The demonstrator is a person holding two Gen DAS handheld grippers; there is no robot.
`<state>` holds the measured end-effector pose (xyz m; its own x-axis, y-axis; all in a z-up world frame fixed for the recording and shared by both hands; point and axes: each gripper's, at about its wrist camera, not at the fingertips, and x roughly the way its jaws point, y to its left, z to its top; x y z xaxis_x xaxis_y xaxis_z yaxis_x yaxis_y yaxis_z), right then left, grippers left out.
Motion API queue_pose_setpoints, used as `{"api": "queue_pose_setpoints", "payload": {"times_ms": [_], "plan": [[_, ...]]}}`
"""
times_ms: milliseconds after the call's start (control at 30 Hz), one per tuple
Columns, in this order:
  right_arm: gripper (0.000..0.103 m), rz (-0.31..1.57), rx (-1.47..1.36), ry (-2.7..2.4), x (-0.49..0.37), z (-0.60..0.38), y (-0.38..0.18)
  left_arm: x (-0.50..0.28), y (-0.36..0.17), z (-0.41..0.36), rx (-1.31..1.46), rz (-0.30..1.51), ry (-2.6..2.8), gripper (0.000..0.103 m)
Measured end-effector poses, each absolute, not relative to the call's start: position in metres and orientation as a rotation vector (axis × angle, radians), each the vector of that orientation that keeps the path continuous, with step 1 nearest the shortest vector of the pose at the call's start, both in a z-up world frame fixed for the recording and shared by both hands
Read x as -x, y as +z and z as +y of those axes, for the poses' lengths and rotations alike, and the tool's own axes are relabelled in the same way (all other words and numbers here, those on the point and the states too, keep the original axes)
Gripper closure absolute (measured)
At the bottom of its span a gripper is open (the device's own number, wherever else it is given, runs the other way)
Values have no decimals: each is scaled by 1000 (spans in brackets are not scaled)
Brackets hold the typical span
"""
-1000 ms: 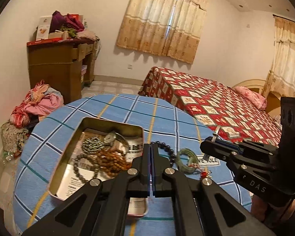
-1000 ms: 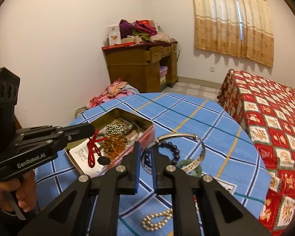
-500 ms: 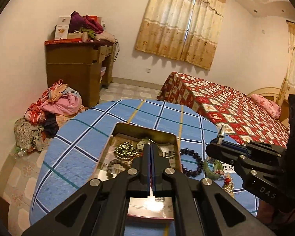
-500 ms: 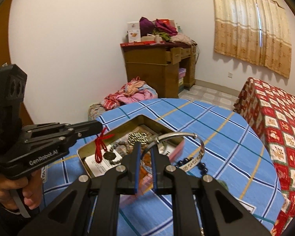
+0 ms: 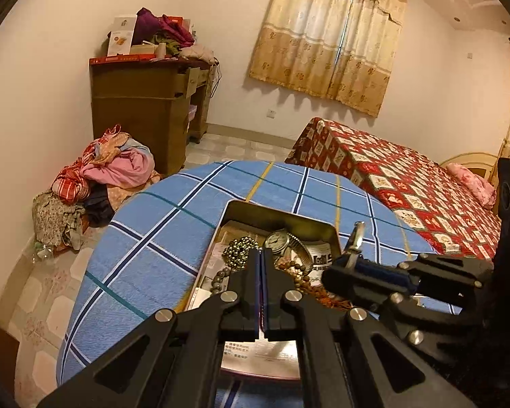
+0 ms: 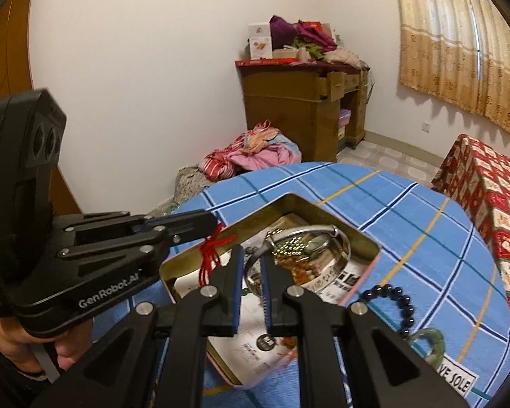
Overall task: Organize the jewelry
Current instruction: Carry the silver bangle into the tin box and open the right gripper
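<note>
Left gripper: jaws pressed together over the tin, pinching a red cord that dangles from the tips. Right gripper: jaws narrowly parted, clamped on a silver bangle held above the tin. Tin on the blue checked worktop: wristwatch, metal bead chain, brown bead strings. Beside the tin: dark bead bracelet, green bangle.
</note>
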<state>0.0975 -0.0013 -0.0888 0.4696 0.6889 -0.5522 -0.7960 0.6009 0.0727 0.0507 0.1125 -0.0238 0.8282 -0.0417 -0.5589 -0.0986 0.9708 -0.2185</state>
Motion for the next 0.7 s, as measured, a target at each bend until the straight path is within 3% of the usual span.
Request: {"api": "queue_pose_setpoints", "payload": {"times_ms": [700], "plan": [[88, 644, 249, 861, -110, 9, -115, -62, -43, 113, 204, 658, 58, 103]]}}
